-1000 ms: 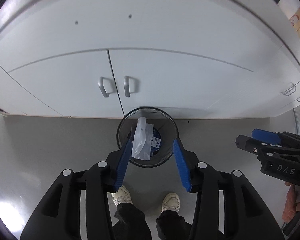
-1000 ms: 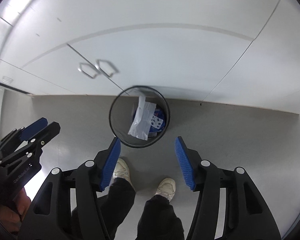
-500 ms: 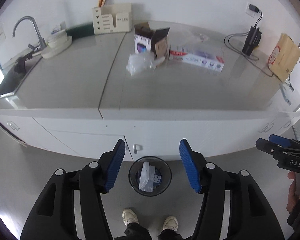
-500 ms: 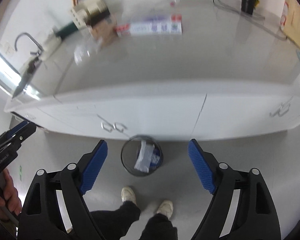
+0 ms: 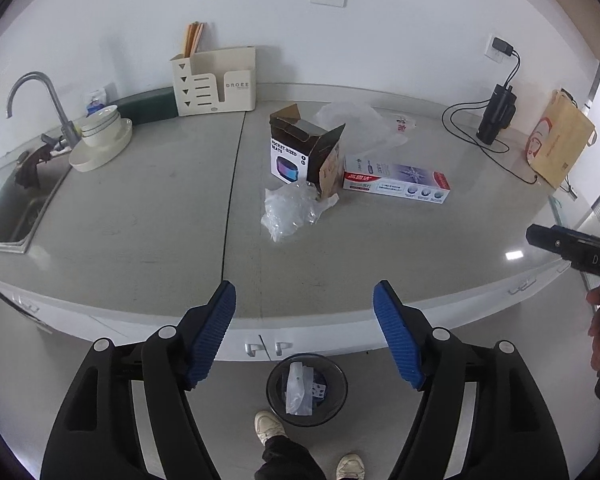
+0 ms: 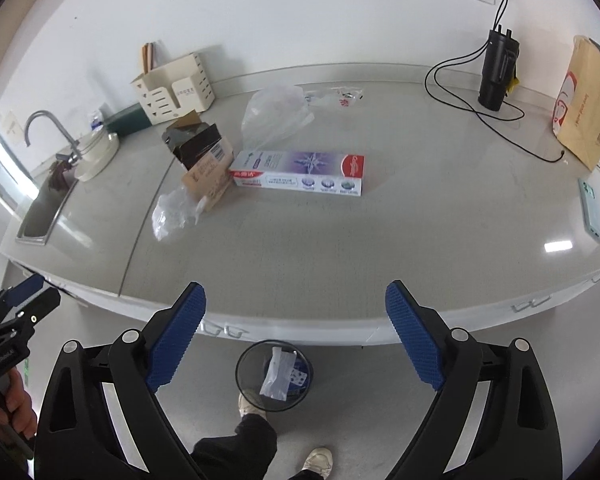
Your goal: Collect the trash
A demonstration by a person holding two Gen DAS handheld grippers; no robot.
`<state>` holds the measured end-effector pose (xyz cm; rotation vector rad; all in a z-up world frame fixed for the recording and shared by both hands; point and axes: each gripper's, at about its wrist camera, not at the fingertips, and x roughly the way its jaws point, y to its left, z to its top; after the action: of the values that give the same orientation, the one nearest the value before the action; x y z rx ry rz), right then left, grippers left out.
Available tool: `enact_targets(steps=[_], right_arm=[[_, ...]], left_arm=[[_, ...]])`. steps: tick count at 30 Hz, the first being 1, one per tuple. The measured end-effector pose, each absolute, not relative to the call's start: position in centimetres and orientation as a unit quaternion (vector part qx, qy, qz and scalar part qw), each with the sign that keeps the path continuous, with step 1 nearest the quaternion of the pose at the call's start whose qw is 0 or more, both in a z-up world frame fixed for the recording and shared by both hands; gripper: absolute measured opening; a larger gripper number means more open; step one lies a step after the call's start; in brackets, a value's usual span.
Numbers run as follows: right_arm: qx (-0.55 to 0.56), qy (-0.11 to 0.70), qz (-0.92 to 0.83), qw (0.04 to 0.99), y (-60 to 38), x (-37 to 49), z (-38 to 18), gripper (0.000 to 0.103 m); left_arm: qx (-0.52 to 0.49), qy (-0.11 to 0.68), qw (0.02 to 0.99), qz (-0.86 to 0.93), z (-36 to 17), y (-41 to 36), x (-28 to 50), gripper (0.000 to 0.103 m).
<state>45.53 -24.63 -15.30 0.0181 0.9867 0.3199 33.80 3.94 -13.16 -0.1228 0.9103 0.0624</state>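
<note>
Trash already lies in the mesh bin (image 5: 306, 390) on the floor below me, while both my grippers, left gripper (image 5: 305, 334) and right gripper (image 6: 296, 334), hang empty with jaws opening wide, nothing between them; nearest on the tabletop (image 5: 140, 216) is the crumpled clear wrap (image 5: 290, 210), so I judge it best to pinch its bunched middle. Beyond it wait the open speaker box (image 5: 302, 152) and toothpaste carton (image 5: 396, 178); farthest, the thin plastic bag (image 5: 356, 124).

I see a crumpled clear plastic wrap (image 5: 290, 210) mid-worktop, touching an open speaker box (image 5: 306, 150). A toothpaste carton (image 5: 396, 178) lies flat beside it. The wire bin (image 5: 306, 390) stands below the front edge, holding wrappers.
</note>
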Motion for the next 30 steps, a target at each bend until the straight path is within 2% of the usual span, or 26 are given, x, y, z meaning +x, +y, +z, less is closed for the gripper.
enact_targets(steps=[13,17,30], right_arm=[[0.008,0.498,0.097,0.862,-20.4,53.5,-14.6,0.092],[-0.001,0.498,0.103,0.861,-19.7,56.3,-14.5,0.092],[-0.006,0.505,0.174,0.846,-18.8,69.1,-17.2,0.092]], left_arm=[[-0.036,0.488,0.871,-0.049,-17.5,8.8,44.0,0.078],[-0.037,0.497,0.865,-0.06,-18.1,8.9,46.1,0.084],[-0.053,0.552,0.832,0.014,-20.9,7.9,52.4,0.084]])
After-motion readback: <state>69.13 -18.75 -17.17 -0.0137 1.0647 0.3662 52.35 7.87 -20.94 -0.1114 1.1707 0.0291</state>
